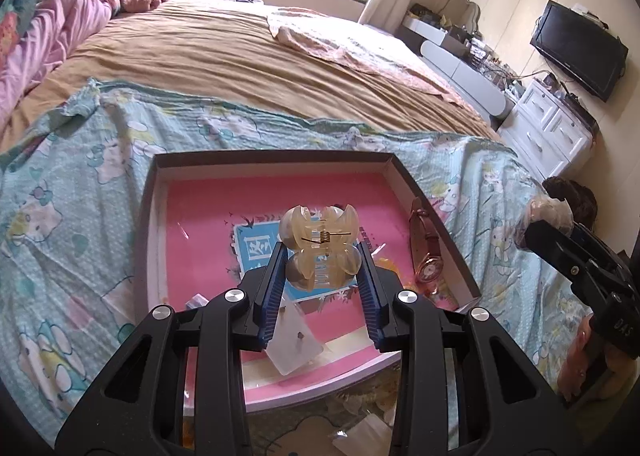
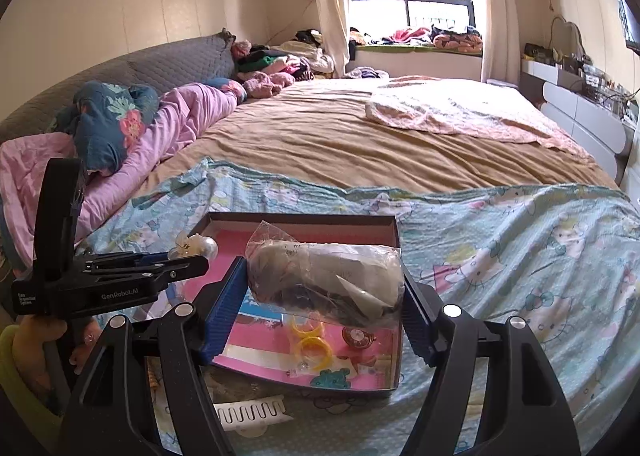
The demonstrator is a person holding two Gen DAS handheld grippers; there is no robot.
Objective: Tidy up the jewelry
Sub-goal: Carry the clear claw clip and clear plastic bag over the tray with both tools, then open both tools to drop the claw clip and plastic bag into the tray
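My left claw (image 1: 323, 256) grips a translucent beige hair clip (image 1: 320, 246) between its blue pads, held above the pink-lined box (image 1: 276, 164) that sits on the cartoon-print sheet (image 1: 80, 184) at the foot of the bed. My right claw (image 2: 324, 284) clamps a clear plastic bag (image 2: 324, 276) of jewelry over the same box. A rose-gold watch (image 1: 426, 256) lies along the box's right wall, yellow rings (image 2: 312, 344) near its front edge
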